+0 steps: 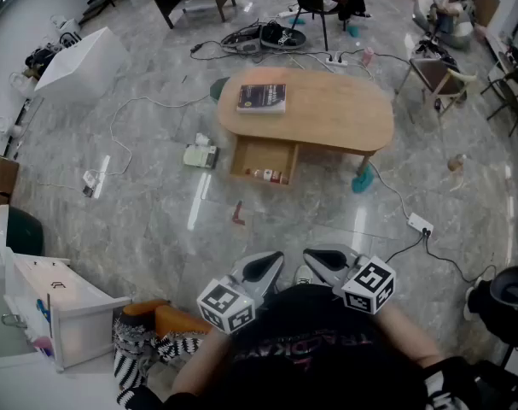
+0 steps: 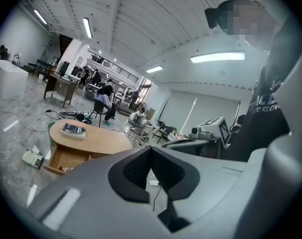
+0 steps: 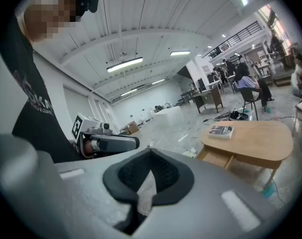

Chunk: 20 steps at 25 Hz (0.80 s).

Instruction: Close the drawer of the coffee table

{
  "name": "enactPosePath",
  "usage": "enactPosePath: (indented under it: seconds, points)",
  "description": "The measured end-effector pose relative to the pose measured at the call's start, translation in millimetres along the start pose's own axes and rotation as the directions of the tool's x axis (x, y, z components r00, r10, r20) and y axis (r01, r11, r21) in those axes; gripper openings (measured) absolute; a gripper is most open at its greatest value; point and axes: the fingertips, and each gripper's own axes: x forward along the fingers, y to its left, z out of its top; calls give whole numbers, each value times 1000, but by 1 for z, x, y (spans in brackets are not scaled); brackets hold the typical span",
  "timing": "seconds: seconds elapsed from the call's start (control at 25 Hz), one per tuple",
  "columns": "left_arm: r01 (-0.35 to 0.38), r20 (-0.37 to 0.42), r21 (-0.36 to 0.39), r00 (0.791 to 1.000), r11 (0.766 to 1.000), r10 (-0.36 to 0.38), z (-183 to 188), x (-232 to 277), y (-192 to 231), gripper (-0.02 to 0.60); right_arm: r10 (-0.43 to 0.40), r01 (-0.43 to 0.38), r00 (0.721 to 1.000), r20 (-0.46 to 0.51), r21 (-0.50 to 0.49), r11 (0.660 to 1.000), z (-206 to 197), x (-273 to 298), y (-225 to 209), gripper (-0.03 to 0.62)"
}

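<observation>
- Both grippers were held in close against the person's body, side by side and almost touching, tipped a little downward
- The left gripper point(image 1: 270, 261) had its jaws pressed together with nothing between them, and the right gripper point(image 1: 320, 257) was closed and empty in the same way
- The drawer point(image 1: 263, 162) stood pulled out of the near side of the coffee table point(image 1: 344, 114), straight ahead of the grippers and well apart from them, with bare floor between
- From where the grippers sat, the drawer lay nearly dead ahead of the left one and ahead and off to the left of the right one, so I judged the left the handier of the two, though only slightly
- The drawer's open end faced back toward the grippers; its front panel ran crosswise to the way they pointed, like the long axis of the table top
- Its line of travel ran directly away from the grippers, so shutting it would want a flat push on the front panel, going forward
- A few small items point(image 1: 268, 176) lay inside near the front, and a book point(image 1: 262, 97) rested on the top beyond it
</observation>
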Motion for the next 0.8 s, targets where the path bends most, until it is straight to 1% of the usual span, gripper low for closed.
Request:
enactPosePath:
  seconds: [0.56, 0.68, 0.8]
  points:
    - [2, 0, 8, 1000, 1000, -2, 3, 0, -4, 0, 1, -1, 1000, -6, -13, 1000, 2, -1, 1, 0]
    - [3, 0, 7, 1000, 1000, -3, 3, 0, -5, 0, 8, -8, 1000, 9, -19, 1000, 4, -2, 3, 0]
    - [7, 0, 7, 1000, 1000, -7, 3, 0, -6, 0, 24, -24, 999, 28, -1, 1000, 7, -3, 3, 0]
